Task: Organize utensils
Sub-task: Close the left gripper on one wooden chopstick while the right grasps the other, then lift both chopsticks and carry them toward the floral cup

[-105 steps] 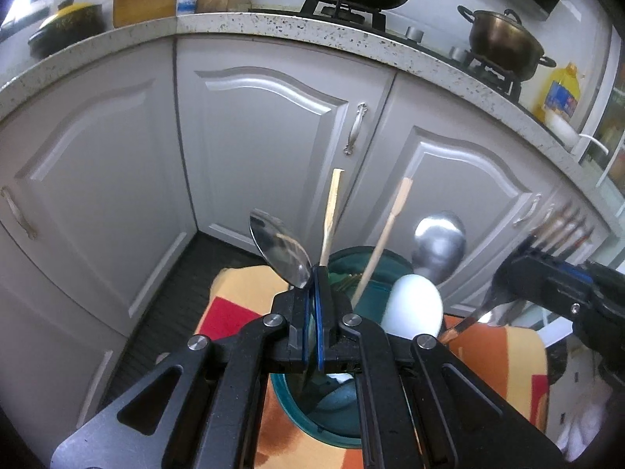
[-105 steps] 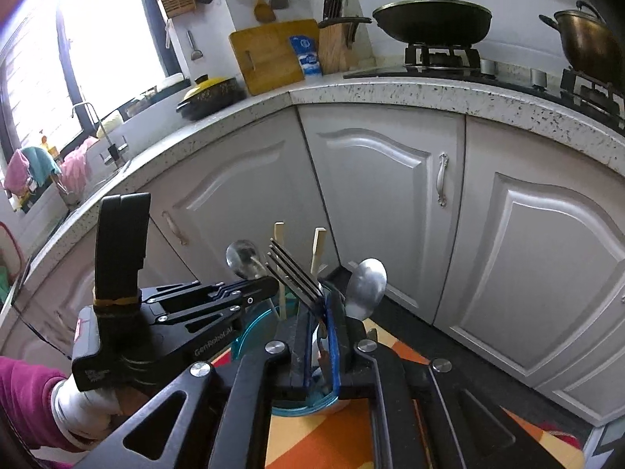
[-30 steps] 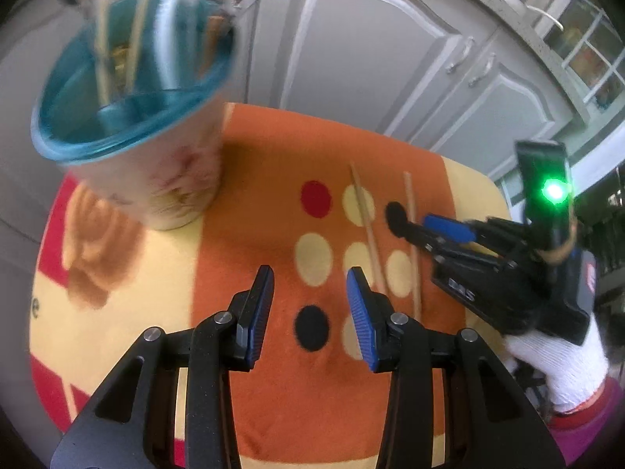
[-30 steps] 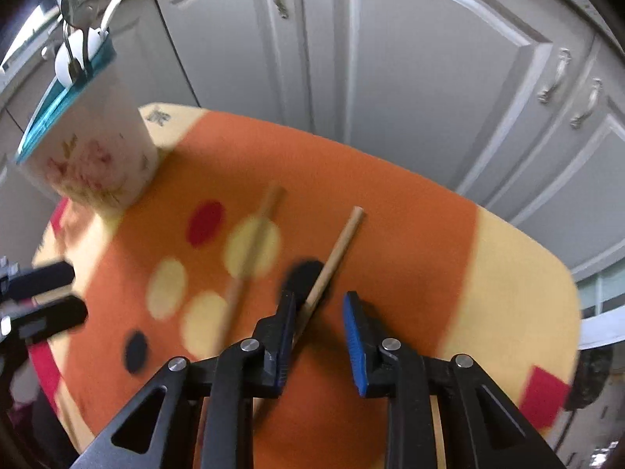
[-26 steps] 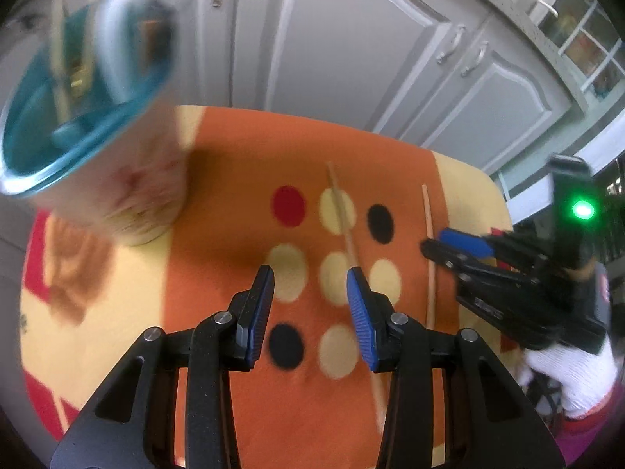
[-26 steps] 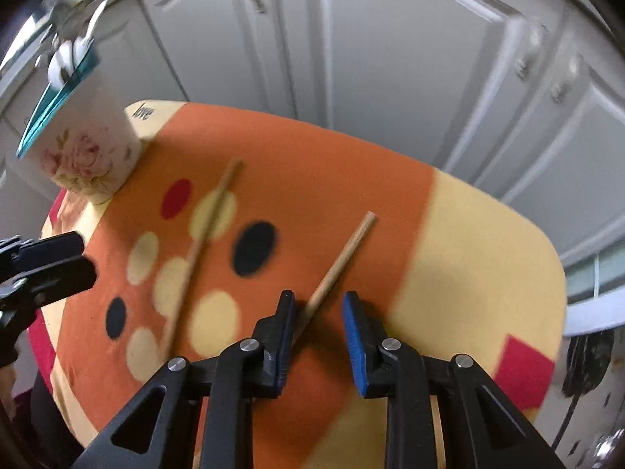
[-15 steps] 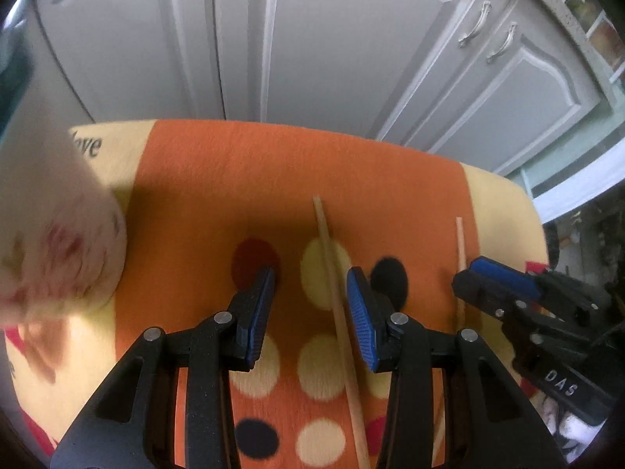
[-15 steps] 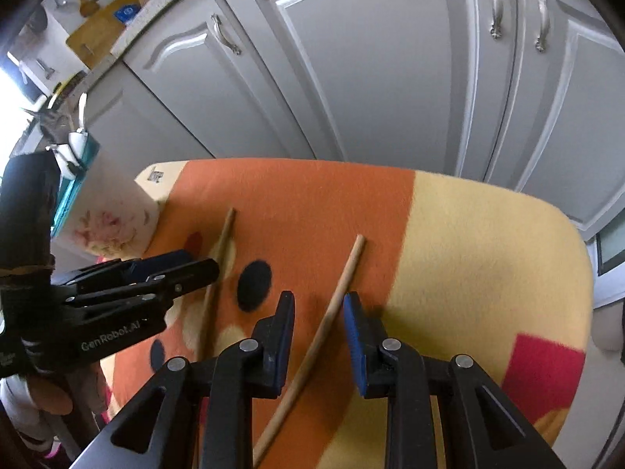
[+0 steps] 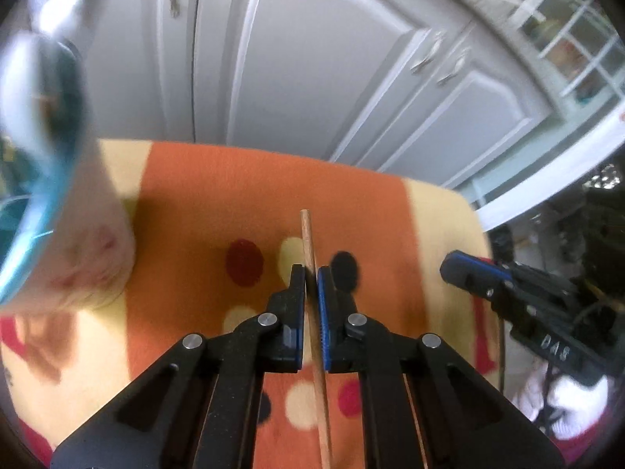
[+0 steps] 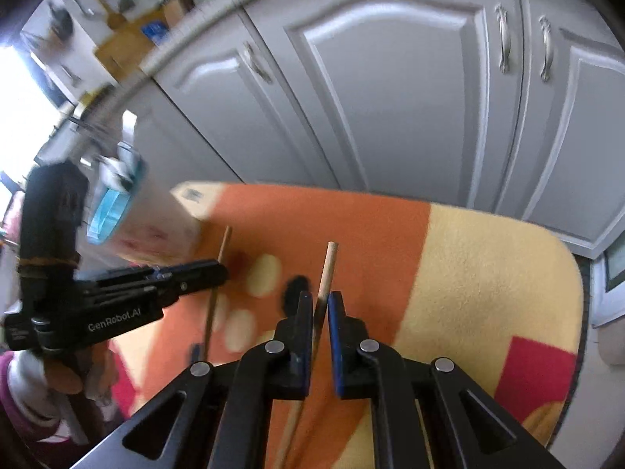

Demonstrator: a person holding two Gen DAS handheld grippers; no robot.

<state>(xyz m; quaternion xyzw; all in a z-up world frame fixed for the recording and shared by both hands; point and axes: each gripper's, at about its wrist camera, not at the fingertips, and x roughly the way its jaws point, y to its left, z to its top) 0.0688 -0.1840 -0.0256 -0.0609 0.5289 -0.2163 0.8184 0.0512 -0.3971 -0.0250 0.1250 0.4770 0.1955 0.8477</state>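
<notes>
Blurred: utensil cup [image 9: 58,195] at far left, contents unreadable.
Cut off: lower ends of both chopsticks, behind the gripper bodies.
Left gripper [image 9: 310,273]: just closed, clamped on left chopstick [image 9: 308,242] over the spotted cloth [image 9: 195,195].
Right gripper [image 10: 320,299]: just closed, clamped on right chopstick [image 10: 326,269].
Surroundings: grey cabinet doors [image 10: 390,97] behind.
Count: two chopsticks, two grippers, one cup.
</notes>
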